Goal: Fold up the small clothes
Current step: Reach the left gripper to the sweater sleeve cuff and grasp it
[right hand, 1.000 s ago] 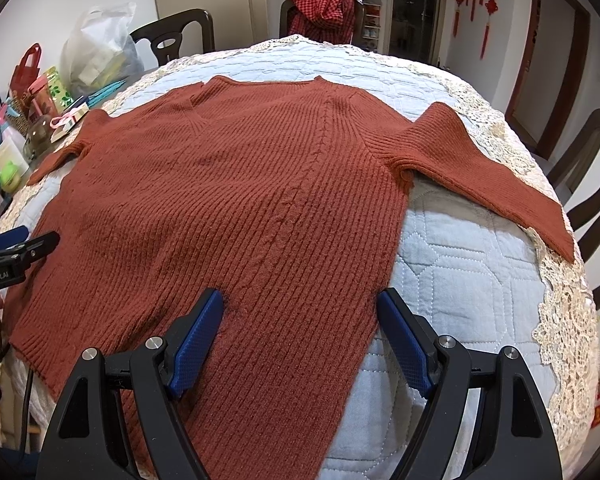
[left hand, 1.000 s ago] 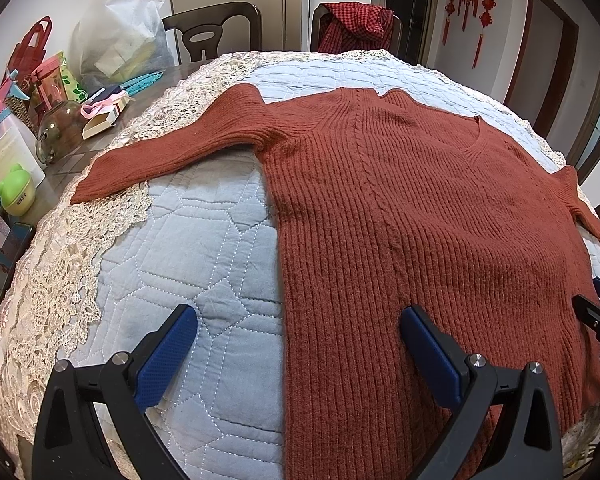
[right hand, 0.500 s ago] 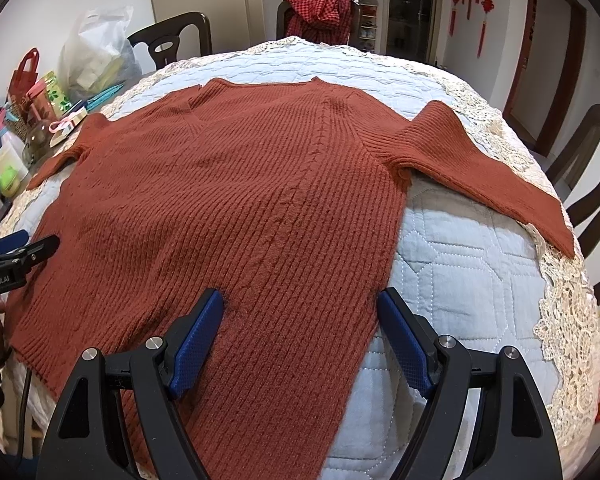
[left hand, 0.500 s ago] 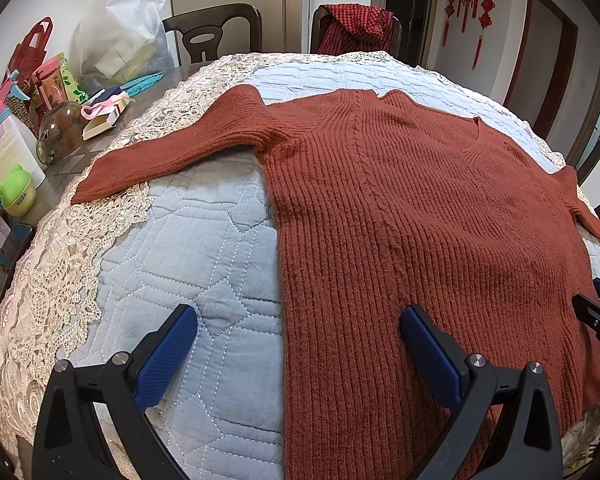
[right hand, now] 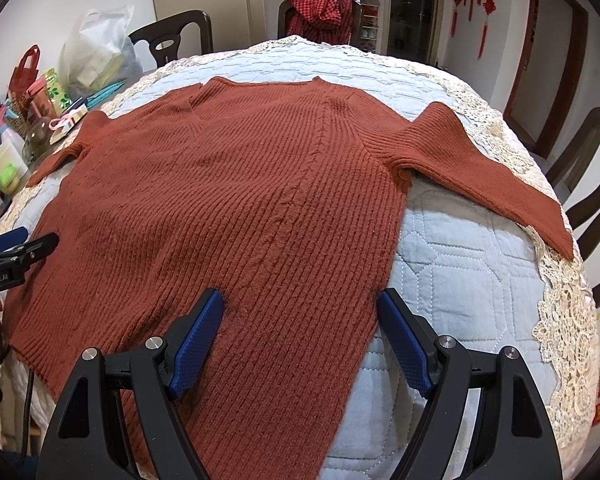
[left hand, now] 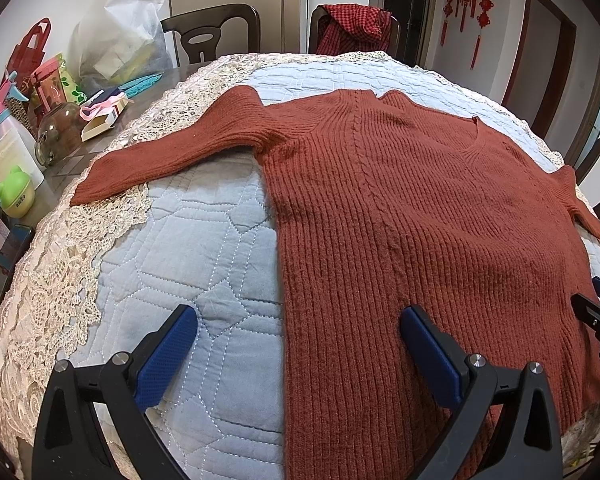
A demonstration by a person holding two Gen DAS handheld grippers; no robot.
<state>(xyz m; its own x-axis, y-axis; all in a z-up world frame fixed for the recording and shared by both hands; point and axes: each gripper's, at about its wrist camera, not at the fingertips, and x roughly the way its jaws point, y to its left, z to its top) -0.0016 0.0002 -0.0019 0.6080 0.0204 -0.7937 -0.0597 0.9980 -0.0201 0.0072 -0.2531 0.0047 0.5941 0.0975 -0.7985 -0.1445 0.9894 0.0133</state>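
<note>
Rust sweater (left hand: 420,208) unmoved, spread flat, both hand-held grippers seemingly unchanged, open

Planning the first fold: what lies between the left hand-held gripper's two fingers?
In the left wrist view, the left hand-held gripper is open over blue quilt and the sweater side edge.

Both wrist views look low and close across the tabletop (left hand: 220,248), sharing the rust sweater (right hand: 240,208) at frame centre.
</note>
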